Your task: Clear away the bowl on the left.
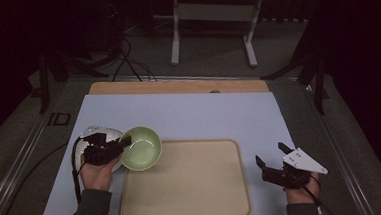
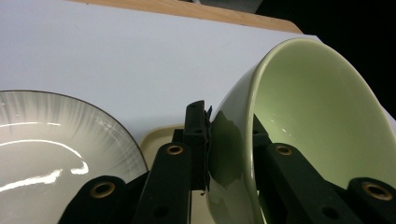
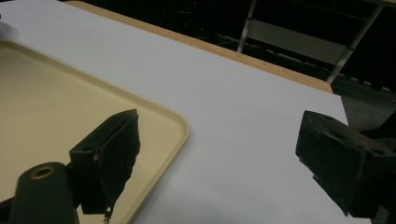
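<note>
Gripping the green bowl by its rim, left gripper tilting it at the tray's 10 o'clock corner.

Left fingers were clamped on the bowl wall, one pad outside and one inside the rim, bowl tipped on edge over the tray corner. White bowl sat just beside it at 9 o'clock on the desk. Right gripper hovered off the tray's 3 o'clock edge, fingers spread wide, holding nothing. Judgement: bowl looks glazed ceramic, so stiff, fairly heavy, slick and breakable; a rim pinch is the only practical hold, and it may swing or slip, so it should be lowered gently.
</note>
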Demonstrator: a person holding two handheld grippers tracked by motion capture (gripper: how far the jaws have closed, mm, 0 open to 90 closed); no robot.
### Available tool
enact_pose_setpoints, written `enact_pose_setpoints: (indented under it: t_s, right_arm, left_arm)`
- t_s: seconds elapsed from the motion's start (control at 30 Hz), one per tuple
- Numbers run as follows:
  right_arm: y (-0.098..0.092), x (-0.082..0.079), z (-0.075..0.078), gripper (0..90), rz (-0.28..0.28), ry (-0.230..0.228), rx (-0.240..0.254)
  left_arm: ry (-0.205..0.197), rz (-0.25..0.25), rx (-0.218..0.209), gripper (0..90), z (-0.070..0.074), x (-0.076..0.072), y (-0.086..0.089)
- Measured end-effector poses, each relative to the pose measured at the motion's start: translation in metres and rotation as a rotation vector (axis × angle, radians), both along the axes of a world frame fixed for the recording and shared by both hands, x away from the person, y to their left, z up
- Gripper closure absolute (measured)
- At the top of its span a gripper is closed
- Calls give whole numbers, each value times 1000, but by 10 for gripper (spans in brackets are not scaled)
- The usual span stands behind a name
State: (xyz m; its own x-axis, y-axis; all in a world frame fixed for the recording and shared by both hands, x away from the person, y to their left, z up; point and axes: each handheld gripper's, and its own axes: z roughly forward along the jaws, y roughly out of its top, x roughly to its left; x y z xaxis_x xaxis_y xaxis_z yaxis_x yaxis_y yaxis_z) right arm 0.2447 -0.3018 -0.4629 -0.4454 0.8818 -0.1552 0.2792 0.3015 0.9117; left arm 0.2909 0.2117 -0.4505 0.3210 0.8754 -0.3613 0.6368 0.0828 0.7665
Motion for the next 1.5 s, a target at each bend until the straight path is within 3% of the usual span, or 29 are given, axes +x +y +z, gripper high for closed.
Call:
enact_pose_setpoints:
  t_s: [1.5]
  right_arm:
    - [0,0,0,133,0,-1,-1]
  left_arm:
    - [11,-72,23,791,-7,2,-33]
